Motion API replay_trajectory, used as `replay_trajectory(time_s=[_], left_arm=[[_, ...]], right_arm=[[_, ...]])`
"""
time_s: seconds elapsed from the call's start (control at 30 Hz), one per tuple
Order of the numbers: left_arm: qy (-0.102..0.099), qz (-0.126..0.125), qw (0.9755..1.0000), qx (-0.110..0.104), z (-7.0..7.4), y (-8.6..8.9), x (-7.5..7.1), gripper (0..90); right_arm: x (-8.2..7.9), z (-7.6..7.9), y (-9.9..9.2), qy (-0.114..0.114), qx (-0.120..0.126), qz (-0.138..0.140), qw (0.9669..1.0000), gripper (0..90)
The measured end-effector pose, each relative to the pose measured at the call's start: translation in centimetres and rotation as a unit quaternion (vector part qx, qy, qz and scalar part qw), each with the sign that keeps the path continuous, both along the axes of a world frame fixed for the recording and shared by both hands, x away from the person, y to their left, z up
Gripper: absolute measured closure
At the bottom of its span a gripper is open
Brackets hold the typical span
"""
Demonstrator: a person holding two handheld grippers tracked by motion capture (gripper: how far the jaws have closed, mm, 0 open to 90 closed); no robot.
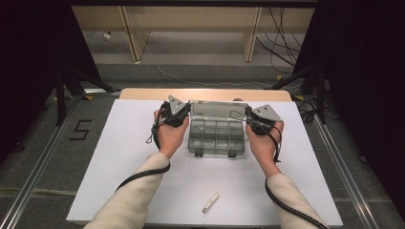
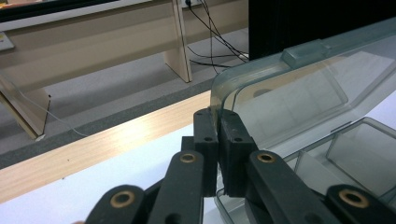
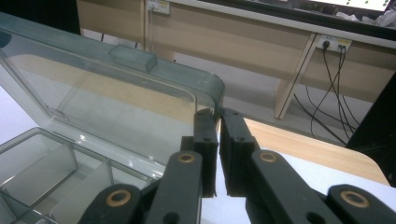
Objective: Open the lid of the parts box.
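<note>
A clear plastic compartment box sits at the middle back of the white table, its lid raised and leaning back. My left gripper is shut on the lid's left top corner; in the left gripper view its pads pinch the lid's rim. My right gripper is shut on the right top corner, and in the right gripper view the pads clamp the lid's curved edge. Empty compartments lie below the lid.
A small white oblong object lies near the table's front edge. The white sheet covers the table, with a wooden strip at the back. Beyond stand wooden furniture legs and floor cables. Dark stands flank both sides.
</note>
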State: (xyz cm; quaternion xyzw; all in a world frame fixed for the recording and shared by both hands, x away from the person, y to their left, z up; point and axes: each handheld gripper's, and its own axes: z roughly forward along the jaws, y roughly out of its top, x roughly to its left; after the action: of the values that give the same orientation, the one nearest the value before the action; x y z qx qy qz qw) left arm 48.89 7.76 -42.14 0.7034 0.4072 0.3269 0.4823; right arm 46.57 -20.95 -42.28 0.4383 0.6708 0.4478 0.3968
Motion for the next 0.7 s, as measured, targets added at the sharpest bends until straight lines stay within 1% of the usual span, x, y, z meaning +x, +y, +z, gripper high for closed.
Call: replay_trajectory(time_s=[0.07, 0.17, 0.2, 0.23, 0.3, 0.37, 0.43, 0.5, 0.6, 0.67, 0.7], left_arm=[[0.002, 0.001, 1.0, -0.003, 0.02, 0.0, 0.05, 86.3], [0.005, 0.002, 1.0, -0.007, 0.06, 0.04, 0.16, 86.5], [0.006, 0.002, 0.9999, -0.008, 0.05, 0.05, 0.19, 86.5], [0.006, 0.002, 0.9999, -0.009, 0.05, 0.04, 0.21, 86.5], [0.007, 0.003, 0.9999, -0.013, 0.05, 0.02, 0.3, 86.5], [0.009, 0.004, 0.9999, -0.014, 0.1, 0.02, 0.4, 86.5], [0.011, 0.004, 0.9998, -0.016, 0.13, 0.05, 0.53, 86.5], [0.014, 0.005, 0.9997, -0.018, 0.17, 0.07, 0.63, 86.6], [0.016, 0.006, 0.9996, -0.023, 0.22, 0.05, 0.79, 86.7], [0.019, 0.006, 0.9996, -0.022, 0.27, 0.06, 0.87, 86.7], [0.02, 0.007, 0.9995, -0.025, 0.28, 0.04, 0.92, 86.7]], right_arm=[[0.06, 0.03, -0.06, -0.001, -0.002, 0.001, 1.0, 85.9], [0.19, 0.0, 0.02, -0.003, 0.002, -0.002, 1.0, 85.9], [0.15, 0.05, 0.01, 0.004, 0.004, 0.0, 1.0, 85.9], [0.26, 0.06, 0.0, 0.001, 0.003, -0.004, 1.0, 85.9], [0.33, 0.05, -0.03, -0.001, 0.005, -0.002, 1.0, 86.0], [0.43, 0.05, 0.02, 0.002, 0.01, -0.001, 0.9999, 85.9], [0.56, 0.08, -0.01, 0.001, 0.007, -0.005, 1.0, 86.0], [0.62, 0.05, 0.01, 0.002, 0.012, -0.004, 0.9999, 85.9], [0.84, 0.04, -0.04, -0.002, 0.012, -0.002, 0.9999, 86.0], [0.89, 0.07, -0.01, -0.001, 0.011, -0.008, 0.9999, 86.0], [0.91, 0.04, 0.04, -0.001, 0.015, -0.008, 0.9999, 86.1]])
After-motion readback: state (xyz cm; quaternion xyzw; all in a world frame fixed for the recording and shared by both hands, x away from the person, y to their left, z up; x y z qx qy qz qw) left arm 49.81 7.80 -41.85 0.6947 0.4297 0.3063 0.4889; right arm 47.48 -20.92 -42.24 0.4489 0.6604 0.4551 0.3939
